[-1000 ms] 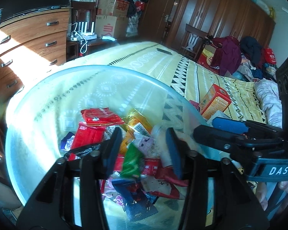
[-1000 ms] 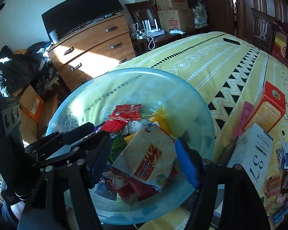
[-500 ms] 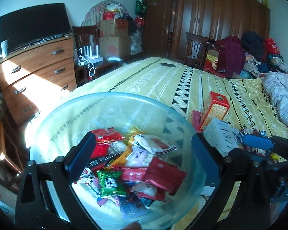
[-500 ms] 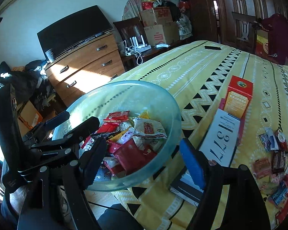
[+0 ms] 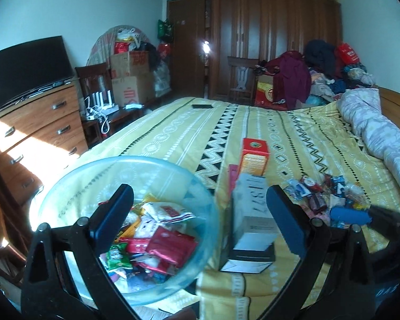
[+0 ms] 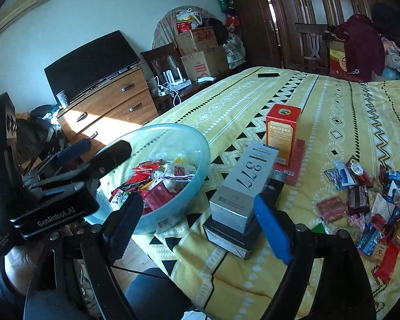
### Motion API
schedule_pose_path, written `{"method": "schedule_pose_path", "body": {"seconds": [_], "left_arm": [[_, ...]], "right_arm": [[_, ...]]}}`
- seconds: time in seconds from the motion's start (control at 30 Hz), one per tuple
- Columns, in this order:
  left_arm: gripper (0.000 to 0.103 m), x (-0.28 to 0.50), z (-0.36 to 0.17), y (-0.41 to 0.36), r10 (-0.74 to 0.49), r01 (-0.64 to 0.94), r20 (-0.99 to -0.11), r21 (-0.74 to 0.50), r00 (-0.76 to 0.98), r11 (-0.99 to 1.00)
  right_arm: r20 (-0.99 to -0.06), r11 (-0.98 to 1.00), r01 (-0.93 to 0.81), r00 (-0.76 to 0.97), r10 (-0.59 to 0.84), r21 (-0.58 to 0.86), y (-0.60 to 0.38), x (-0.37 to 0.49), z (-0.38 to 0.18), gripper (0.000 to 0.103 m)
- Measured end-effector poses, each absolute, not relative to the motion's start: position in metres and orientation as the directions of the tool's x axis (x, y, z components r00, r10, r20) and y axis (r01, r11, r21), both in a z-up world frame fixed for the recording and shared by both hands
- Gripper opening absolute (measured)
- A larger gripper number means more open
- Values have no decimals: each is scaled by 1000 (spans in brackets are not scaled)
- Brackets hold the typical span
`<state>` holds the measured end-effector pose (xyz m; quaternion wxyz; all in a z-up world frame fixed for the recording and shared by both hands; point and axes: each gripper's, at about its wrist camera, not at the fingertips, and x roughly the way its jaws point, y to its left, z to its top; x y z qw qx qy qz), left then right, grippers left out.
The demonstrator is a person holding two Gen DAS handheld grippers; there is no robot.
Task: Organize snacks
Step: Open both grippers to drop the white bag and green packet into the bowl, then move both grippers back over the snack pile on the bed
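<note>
Grey box (image 6: 244, 186) atop black box (image 6: 226, 236) stands on bed (image 6: 333, 112) between bowl (image 6: 200, 144) and loose snacks (image 6: 365, 208), in front of both grippers. Orange box (image 6: 281, 130) behind it, upright; phone (image 6: 268, 75) at far edge of bed. Bowl at near corner of bed holds heap of packets (image 5: 157, 237). Left gripper (image 5: 200, 218): jaws wide apart, just opened, nothing between. Right gripper (image 6: 197, 224): jaws spread, just been opening, empty.

The bed (image 6: 320, 101) carries a blue bowl (image 6: 200, 144), stacked boxes (image 6: 242, 186), an orange carton (image 6: 281, 130), loose snacks (image 6: 365, 202) and a phone (image 6: 268, 75).
</note>
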<state>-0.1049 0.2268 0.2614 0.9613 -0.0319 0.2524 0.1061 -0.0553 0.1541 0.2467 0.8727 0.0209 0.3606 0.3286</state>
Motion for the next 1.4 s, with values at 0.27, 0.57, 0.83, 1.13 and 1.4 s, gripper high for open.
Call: {"method": "schedule_pose_path", "body": {"seconds": [0.27,0.57,0.83,1.13,1.4], "left_arm": [[100,-118,273,154,42,-46,-433,2,901,999],[100,-87,240,73,-200,198,-567,-65,800,978],[89,-26,160,39,-275,244,-736,-153,618,958],[73,84,90,27,-216,175,-817,-143,534,974],[79,162,23,37,-15,68,-883,19,468,997]], "right_arm": [[-729,866,-413,496,472,280,49,-113,170,89],[-768,919,-163,507,391,359,-81,-159,110,89],[-770,903,-81,493,405,423,-124,-143,76,89],[-783,896,-33,473,404,442,-163,-119,51,89],[-809,893,32,439,391,449,-194,-113,27,89]]}}
